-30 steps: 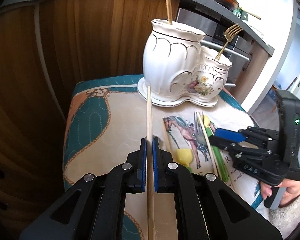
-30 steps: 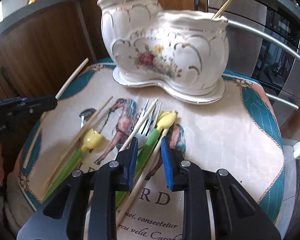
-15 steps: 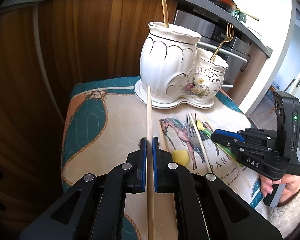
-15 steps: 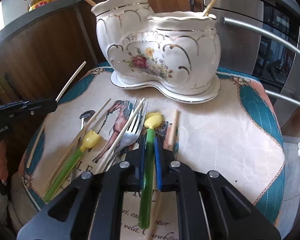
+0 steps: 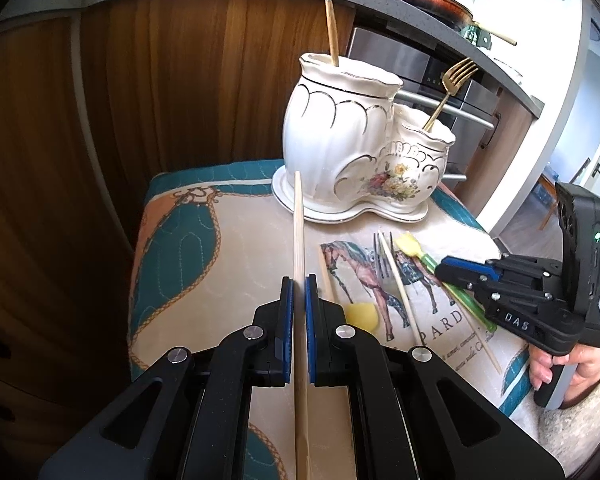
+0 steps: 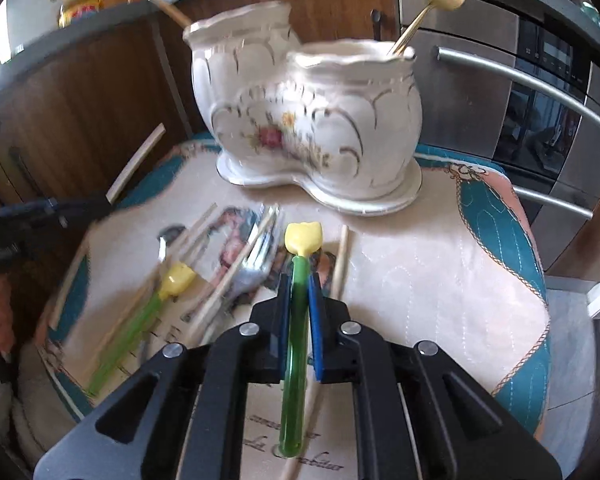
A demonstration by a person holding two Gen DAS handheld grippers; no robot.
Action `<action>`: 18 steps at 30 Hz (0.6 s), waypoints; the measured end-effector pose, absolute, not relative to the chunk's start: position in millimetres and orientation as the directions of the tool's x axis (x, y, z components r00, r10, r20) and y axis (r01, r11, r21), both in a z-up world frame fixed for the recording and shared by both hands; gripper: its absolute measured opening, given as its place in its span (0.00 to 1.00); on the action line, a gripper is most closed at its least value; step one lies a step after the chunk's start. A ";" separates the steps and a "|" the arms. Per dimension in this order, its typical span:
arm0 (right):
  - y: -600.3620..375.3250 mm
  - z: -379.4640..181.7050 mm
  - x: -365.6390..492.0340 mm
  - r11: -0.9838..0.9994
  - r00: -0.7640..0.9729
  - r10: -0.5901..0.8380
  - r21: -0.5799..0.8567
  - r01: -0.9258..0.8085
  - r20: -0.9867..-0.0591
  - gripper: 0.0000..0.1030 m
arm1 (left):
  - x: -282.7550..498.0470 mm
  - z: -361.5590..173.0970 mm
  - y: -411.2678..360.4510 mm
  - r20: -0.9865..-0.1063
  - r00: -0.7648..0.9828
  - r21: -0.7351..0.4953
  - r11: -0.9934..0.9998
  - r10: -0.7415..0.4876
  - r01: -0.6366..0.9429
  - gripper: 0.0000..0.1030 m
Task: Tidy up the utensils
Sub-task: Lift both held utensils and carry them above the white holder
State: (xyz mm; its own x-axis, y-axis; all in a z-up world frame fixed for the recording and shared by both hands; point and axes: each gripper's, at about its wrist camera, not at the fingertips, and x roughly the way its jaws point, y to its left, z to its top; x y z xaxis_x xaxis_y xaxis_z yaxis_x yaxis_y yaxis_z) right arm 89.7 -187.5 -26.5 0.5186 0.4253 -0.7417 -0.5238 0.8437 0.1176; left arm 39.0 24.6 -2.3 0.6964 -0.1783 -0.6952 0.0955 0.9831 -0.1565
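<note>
My left gripper (image 5: 299, 280) is shut on a pale wooden chopstick (image 5: 298, 224) that points toward the white porcelain utensil holder (image 5: 352, 152). The holder (image 6: 308, 120) has two cups; the tall one holds a chopstick (image 5: 332, 32), the low one a gold fork (image 5: 448, 88). My right gripper (image 6: 299, 280) is shut on a green-handled utensil with a yellow tip (image 6: 298, 300) and holds it just above the mat. It also shows in the left wrist view (image 5: 444, 270). A second green utensil (image 6: 148, 312), a silver fork (image 6: 256, 264) and loose chopsticks (image 6: 340, 260) lie on the mat.
The printed teal and beige mat (image 5: 204, 248) covers a small table set against a wooden cabinet (image 5: 160, 80). A steel oven with bar handles (image 6: 540, 92) stands to the right behind the holder. A spoon (image 6: 166, 240) lies at the mat's left.
My right gripper closed on the green utensil and has lifted it off the mat toward the holder. My left gripper keeps its chopstick and has shifted only slightly.
</note>
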 end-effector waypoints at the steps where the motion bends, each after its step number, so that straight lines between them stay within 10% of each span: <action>1: -184.9 -30.9 91.1 0.841 0.498 0.419 0.117 -0.528 -0.760 0.09 | 39.3 -2.9 25.8 -0.696 0.695 -0.160 0.983 -0.180 0.094 0.06; 18: -182.1 -12.3 92.5 0.843 0.571 0.464 0.140 -0.519 -0.678 0.10 | 26.4 13.3 28.3 -0.626 0.745 -0.198 0.971 -0.233 0.137 0.06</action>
State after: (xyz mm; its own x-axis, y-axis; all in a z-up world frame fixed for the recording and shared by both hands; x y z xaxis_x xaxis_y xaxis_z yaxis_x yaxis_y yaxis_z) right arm 92.5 -182.1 -12.3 0.5705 0.4637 -0.6779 -0.5189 0.8433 0.1401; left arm 26.4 28.3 13.3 0.7446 -0.2325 -0.6257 0.1369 0.9706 -0.1978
